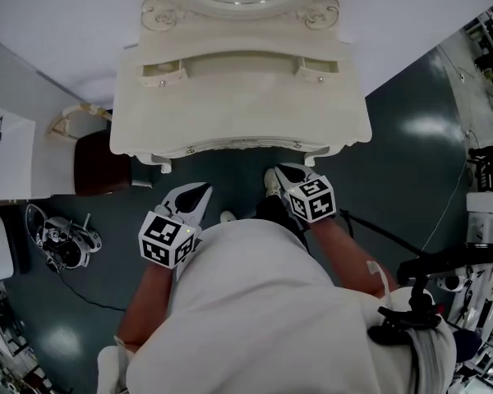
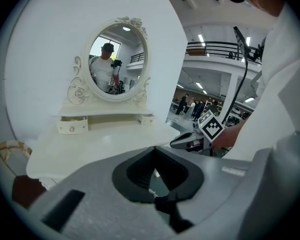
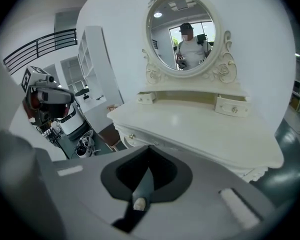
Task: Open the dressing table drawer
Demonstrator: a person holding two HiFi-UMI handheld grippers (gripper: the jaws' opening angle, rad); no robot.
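Observation:
The cream dressing table (image 1: 238,109) stands against the wall, with an oval mirror (image 3: 184,33) on top. Two small knobbed drawers (image 1: 163,74) (image 1: 316,71) sit at the back of its top. The front apron drawer (image 1: 242,146) under the top looks closed, and one of its knobs (image 3: 132,136) shows in the right gripper view. My left gripper (image 1: 200,192) hangs shut and empty in front of the table's left half. My right gripper (image 1: 274,176) is also shut and empty, just short of the front edge at the right. Neither touches the table.
A dark red stool (image 1: 99,164) stands at the table's left corner. A small device with cables (image 1: 62,243) lies on the dark floor to the left. White cabinets (image 1: 4,154) are at the far left, and stands and gear (image 1: 485,220) crowd the right.

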